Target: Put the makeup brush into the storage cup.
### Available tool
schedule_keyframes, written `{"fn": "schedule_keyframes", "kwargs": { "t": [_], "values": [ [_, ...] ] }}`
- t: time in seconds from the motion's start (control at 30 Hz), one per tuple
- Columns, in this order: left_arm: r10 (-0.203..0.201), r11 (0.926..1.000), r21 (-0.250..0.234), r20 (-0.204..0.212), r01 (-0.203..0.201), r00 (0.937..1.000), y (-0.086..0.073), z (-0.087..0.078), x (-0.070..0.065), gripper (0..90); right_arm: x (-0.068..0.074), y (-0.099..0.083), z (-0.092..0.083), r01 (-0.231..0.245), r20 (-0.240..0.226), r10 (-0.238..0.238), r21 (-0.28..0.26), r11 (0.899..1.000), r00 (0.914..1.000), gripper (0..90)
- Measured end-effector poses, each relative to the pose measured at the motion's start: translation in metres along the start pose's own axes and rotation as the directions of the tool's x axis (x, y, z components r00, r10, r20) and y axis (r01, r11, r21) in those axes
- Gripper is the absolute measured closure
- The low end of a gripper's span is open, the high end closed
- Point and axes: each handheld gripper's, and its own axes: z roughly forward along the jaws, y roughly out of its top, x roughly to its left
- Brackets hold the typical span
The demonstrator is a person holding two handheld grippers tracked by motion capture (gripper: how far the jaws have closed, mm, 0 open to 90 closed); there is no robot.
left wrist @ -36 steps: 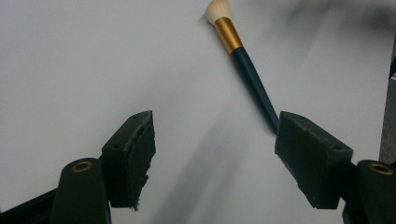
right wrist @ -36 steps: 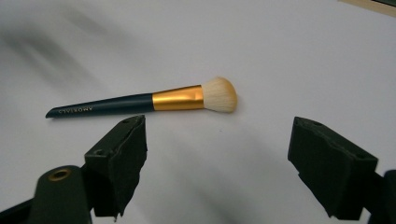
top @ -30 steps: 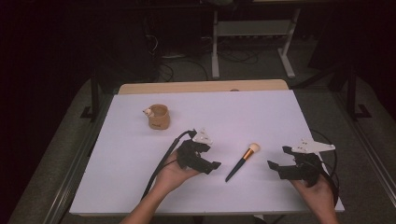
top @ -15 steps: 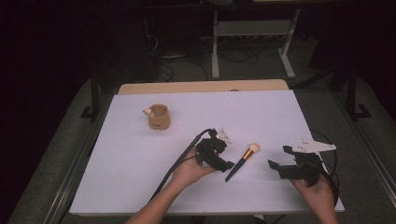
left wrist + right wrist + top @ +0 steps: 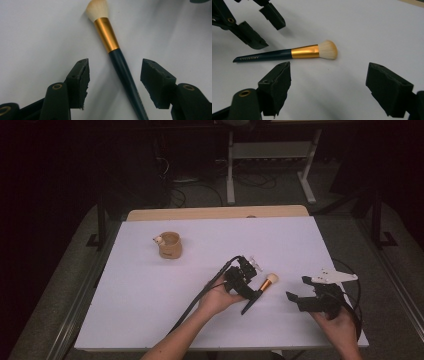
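A makeup brush [image 5: 267, 282] with a dark teal handle, gold ferrule and cream bristles lies flat on the white table [image 5: 150, 310], bristles pointing away to the right. My left gripper [image 5: 248, 289] hovers right over its handle and is open. In the left gripper view the handle [image 5: 122, 72] runs between the two spread fingertips of the left gripper [image 5: 113, 72] without touching either. My right gripper [image 5: 296, 301] is open with nothing in it, a short way right of the brush. The right gripper view shows the brush [image 5: 304, 53] beyond its fingertips [image 5: 328, 72], and the left gripper [image 5: 249, 25] at top left.
A tan cup [image 5: 170, 245] with a small white figure on its rim stands at the back left of the table. A wooden strip [image 5: 215, 213] runs along the far edge. The left gripper's cable [image 5: 200, 295] trails back along the forearm. Dark floor, cables and a stand lie beyond.
My left gripper has moved right across the table to the brush and now straddles its handle. The right gripper and the brush have stayed put.
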Motion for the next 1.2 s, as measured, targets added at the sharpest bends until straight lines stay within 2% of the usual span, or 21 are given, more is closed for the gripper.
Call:
{"fn": "schedule_keyframes", "kwargs": {
  "t": [0.2,0.3,0.4,0.63,0.73,0.77,0.97,1.2],
  "values": [
    [-0.005,0.9995,0.032,-0.008,0.005,1.0000,0.011,0.014,-0.002,44.7,-0.001,0.000,0.000,-0.003,0.004,0.003,-0.005,1.000,1.0000,19.5],
    [-0.035,0.9982,0.048,-0.008,0.036,0.9993,0.016,0.023,-0.003,48.4,-0.001,-0.001,0.000,0.001,0.004,-0.001,-0.001,1.000,1.0000,19.9],
    [-0.040,0.9967,0.070,-0.019,0.041,0.9990,0.020,0.028,-0.005,50.9,-0.001,-0.001,-0.001,0.002,0.009,-0.002,0.001,1.000,1.0000,20.3],
    [-0.048,0.9920,0.115,-0.048,0.053,0.9977,0.026,0.035,-0.007,56.5,-0.002,-0.003,-0.002,-0.006,0.017,0.006,-0.001,1.000,0.9998,20.6],
    [-0.043,0.9891,0.138,-0.062,0.052,0.9971,0.026,0.038,-0.010,58.3,-0.003,-0.003,-0.003,-0.004,0.019,0.004,-0.003,1.000,0.9998,20.6],
    [-0.030,0.9877,0.151,-0.078,0.042,0.9965,0.026,0.040,-0.011,60.6,-0.004,-0.003,-0.004,-0.004,0.026,0.004,-0.010,1.000,0.9997,20.7],
    [-0.022,0.9864,0.159,-0.126,0.042,0.9917,0.027,0.042,-0.016,64.4,-0.002,-0.004,-0.003,-0.001,0.023,0.001,-0.005,1.000,0.9997,20.9],
    [-0.040,0.9832,0.172,-0.132,0.062,0.9904,0.029,0.042,-0.016,72.1,-0.001,-0.004,-0.002,0.001,0.024,-0.001,-0.001,1.000,0.9997,20.9]
  ]
}}
